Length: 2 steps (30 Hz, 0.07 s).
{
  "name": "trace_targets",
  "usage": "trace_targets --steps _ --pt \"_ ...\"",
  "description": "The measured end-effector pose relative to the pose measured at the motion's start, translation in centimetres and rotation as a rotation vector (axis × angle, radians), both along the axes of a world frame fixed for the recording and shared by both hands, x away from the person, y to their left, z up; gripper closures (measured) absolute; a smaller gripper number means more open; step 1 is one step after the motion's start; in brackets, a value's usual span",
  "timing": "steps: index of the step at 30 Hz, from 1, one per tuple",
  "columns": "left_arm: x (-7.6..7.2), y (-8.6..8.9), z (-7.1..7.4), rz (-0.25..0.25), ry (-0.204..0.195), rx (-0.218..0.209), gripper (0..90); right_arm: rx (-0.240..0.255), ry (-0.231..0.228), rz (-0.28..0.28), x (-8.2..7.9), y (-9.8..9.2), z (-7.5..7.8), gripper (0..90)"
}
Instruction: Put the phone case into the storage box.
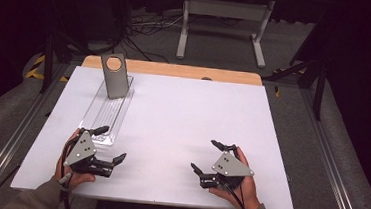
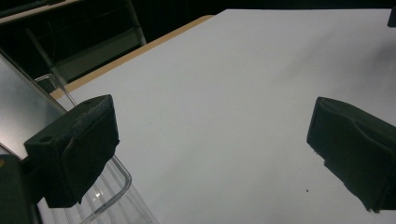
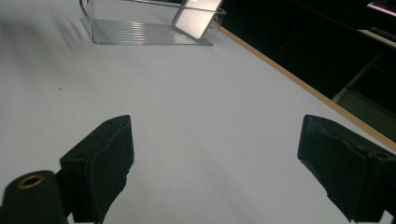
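Clear plastic ribbed tray (image 1: pixel 106 113): long axis runs away from person, grey metal plate (image 1: pixel 114 75) leaning at far end.
Nearer: left gripper (image 1: pixel 109 143), fingers wide, empty, touching near end.
Right gripper (image 1: pixel 206 156): wide, empty, well apart.

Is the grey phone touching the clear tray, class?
Touching. In the high view the grey phone stands with its lower end inside the clear tray, leaning near the far end; the right gripper view shows it likewise.

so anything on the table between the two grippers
No: bare white table lies between the left gripper and right gripper in the high view.
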<state>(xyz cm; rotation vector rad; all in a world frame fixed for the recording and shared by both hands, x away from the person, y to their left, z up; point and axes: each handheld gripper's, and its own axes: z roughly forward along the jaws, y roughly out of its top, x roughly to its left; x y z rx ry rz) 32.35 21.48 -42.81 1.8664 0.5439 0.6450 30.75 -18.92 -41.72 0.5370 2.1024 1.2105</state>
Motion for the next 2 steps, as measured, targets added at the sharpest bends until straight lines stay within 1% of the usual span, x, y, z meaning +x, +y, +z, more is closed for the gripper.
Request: trace_targets --steps 2 --pt "0.02 -0.01 -0.01 0.002 -0.003 0.002 2.7 0.0 0.004 0.0 0.03 0.0 -0.03 11.9"
